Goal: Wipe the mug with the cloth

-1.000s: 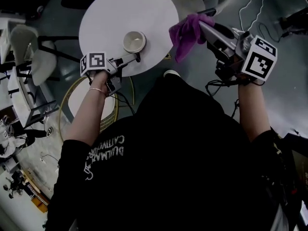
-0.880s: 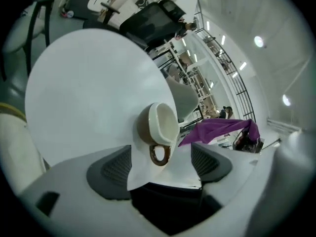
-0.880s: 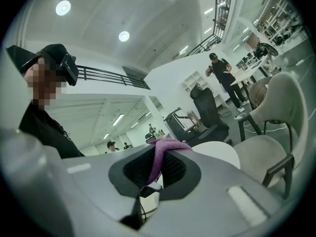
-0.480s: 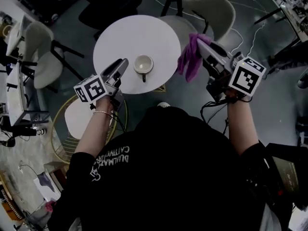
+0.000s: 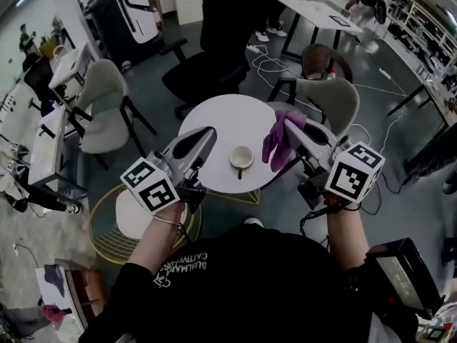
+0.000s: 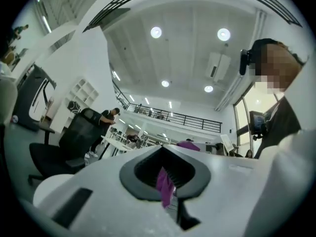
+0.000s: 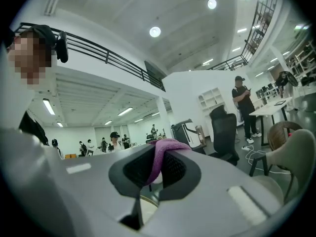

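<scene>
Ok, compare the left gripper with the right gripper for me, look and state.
The left gripper is shut on nothing, its jaws having just closed. The right gripper is shut on the purple cloth, which drapes over its tip and hangs down. In the head view the left gripper is to the left of the mug, the right gripper to its right. Both are held above the white table, clear of the mug.
</scene>
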Tool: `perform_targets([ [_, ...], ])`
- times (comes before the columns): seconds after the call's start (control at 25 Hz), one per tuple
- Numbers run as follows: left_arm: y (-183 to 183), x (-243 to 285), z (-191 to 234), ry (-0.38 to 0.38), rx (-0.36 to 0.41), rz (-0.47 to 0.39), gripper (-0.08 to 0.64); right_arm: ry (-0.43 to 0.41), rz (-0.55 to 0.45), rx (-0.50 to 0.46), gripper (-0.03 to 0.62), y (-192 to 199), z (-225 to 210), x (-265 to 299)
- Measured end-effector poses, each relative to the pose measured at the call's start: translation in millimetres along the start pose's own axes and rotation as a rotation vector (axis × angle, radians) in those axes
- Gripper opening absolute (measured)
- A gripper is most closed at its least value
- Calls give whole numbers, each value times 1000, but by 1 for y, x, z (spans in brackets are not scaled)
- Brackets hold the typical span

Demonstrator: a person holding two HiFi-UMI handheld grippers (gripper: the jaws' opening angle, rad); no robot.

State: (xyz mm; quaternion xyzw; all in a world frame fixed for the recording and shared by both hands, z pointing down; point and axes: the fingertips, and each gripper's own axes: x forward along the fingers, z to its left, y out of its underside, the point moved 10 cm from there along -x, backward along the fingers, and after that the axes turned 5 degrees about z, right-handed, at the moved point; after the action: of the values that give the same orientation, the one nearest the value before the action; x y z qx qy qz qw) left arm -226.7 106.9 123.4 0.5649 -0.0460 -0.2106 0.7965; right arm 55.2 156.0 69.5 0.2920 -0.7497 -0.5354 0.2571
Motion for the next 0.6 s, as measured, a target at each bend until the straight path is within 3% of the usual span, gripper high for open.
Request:
perform_targets([
  [0.16, -34, -38, -45, 37, 159, -184, -8, -42, -42, -19, 21, -12, 39, 4],
  [0.24, -43, -51, -65, 72, 228, -222, -8, -58, -47, -33, 21, -10, 54, 3],
  [0.32, -46, -58, -78, 71, 322, -185, -8, -58, -44, -45, 21, -6, 60, 2],
  [0.4, -42, -62, -84, 47, 371, -92, -5, -54, -39, -41, 21, -2, 61, 2],
  [0.6, -26, -89, -82, -62, 355, 117, -2, -66, -29, -22, 21, 1, 62, 11],
])
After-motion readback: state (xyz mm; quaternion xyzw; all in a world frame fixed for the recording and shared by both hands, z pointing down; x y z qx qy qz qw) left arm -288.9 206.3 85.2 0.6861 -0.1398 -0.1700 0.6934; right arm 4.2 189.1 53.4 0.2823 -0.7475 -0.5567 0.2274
